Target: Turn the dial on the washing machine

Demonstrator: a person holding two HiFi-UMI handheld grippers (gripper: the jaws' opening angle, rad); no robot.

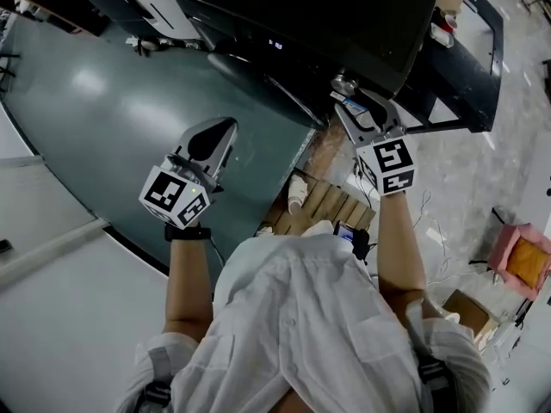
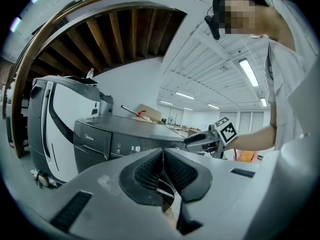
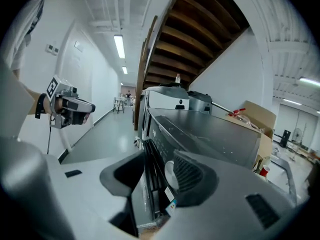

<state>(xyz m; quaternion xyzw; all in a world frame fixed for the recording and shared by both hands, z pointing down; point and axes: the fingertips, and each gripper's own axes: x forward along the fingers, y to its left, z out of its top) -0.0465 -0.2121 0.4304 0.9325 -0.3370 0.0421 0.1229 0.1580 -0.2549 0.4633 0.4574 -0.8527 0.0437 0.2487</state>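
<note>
teal floor (image 1: 103,119); dial (image 3: 169,176) half-hidden

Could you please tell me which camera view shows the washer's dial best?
The right gripper view: the dial sits close up between the open jaws, partly behind one pad. The head view shows it small, by the right gripper. The left gripper view doesn't show it.

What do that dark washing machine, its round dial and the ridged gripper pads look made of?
Washing machine: probably painted metal, dark grey, satin; a soft sheen lies across its top. Dial: pale, silvery face, perhaps plastic or brushed metal; too hidden to tell. Pads of the left gripper: black, matte, finely ribbed, likely rubber.
</note>
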